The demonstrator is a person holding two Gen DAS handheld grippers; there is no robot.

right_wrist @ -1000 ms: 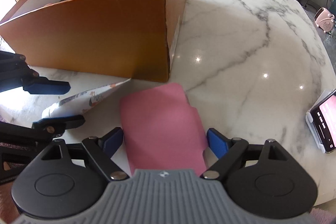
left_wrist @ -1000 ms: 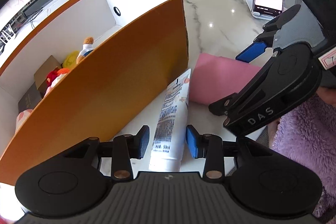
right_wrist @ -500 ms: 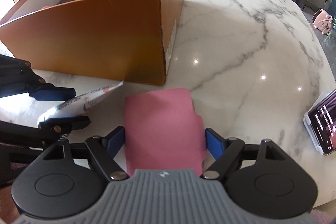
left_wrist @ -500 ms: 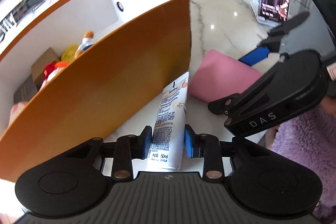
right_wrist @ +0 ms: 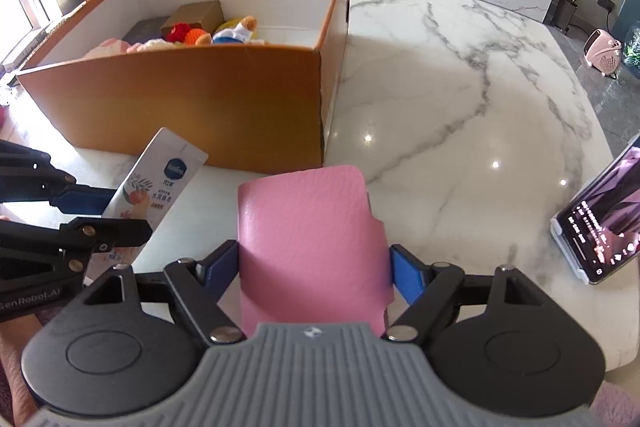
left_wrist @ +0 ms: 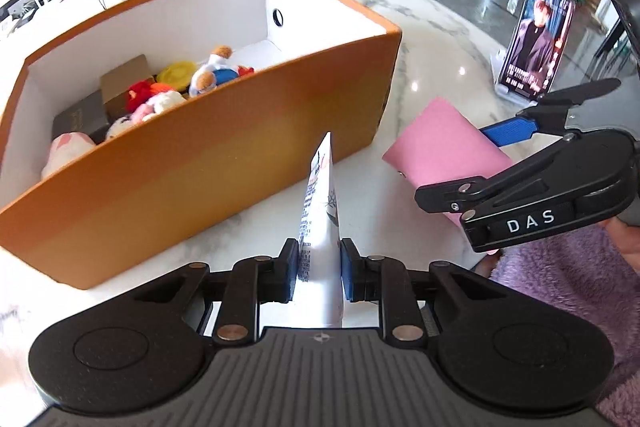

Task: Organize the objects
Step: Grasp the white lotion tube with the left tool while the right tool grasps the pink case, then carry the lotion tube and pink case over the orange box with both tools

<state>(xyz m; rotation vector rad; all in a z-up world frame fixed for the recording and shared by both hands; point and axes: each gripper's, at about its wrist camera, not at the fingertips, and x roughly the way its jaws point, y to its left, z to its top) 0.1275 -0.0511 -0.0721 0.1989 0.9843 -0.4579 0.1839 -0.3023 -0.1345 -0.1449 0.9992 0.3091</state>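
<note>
Both items have lifted off the marble beside the orange cardboard box [left_wrist: 224, 167]. Left gripper [left_wrist: 319, 273] is closing on the white lotion tube [left_wrist: 320, 227]; right gripper [right_wrist: 314, 269] clamps the pink leather pouch [right_wrist: 308, 227]. Toys already sit boxed; these two remain.

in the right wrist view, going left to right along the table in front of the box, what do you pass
left gripper → white tube held in its closing fingers → pink pouch between the right gripper's fingers → bare marble table → phone on a stand
</note>
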